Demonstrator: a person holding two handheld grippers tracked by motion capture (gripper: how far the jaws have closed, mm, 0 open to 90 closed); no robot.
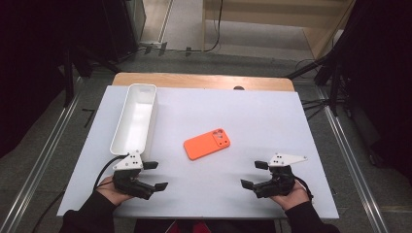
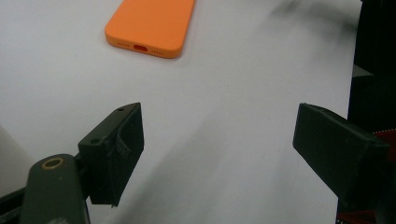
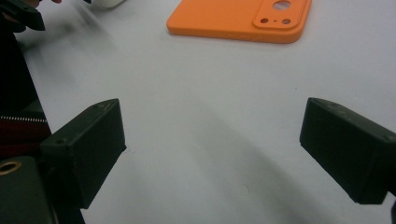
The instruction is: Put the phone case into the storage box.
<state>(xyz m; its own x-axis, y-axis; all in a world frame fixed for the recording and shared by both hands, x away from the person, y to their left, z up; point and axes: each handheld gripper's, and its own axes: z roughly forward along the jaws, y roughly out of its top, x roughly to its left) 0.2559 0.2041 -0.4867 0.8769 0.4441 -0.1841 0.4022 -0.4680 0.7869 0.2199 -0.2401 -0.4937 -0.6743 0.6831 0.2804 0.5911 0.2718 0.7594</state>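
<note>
White board [image 1: 272, 121] is covering most of a wooden table, with grey floor and dark stands lying around it. At the near edge, the left gripper [image 1: 156, 175] is resting low on the board in the person's left hand [image 1: 112, 190], its two black jaws standing wide apart with nothing between them; the left gripper view is showing bare white surface in that gap. Opposite it, the right gripper [image 1: 254, 174] is sitting in the right hand [image 1: 291, 196], its jaws likewise spread and gripping nothing, pointing inward toward the left one. Both are carrying a pale three-cornered plate on top, and a black cable is trailing from the left one. Between the two and a little farther out, an orange phone case [image 1: 207, 143] is lying flat near the middle of the board, well apart from either set of jaws, its camera cut-out facing up at the end turned toward the far right. Beyond the left gripper, a long white tray [image 1: 120, 124] is running away along the left side of the board, its near end just beside that gripper's top plate.
</note>
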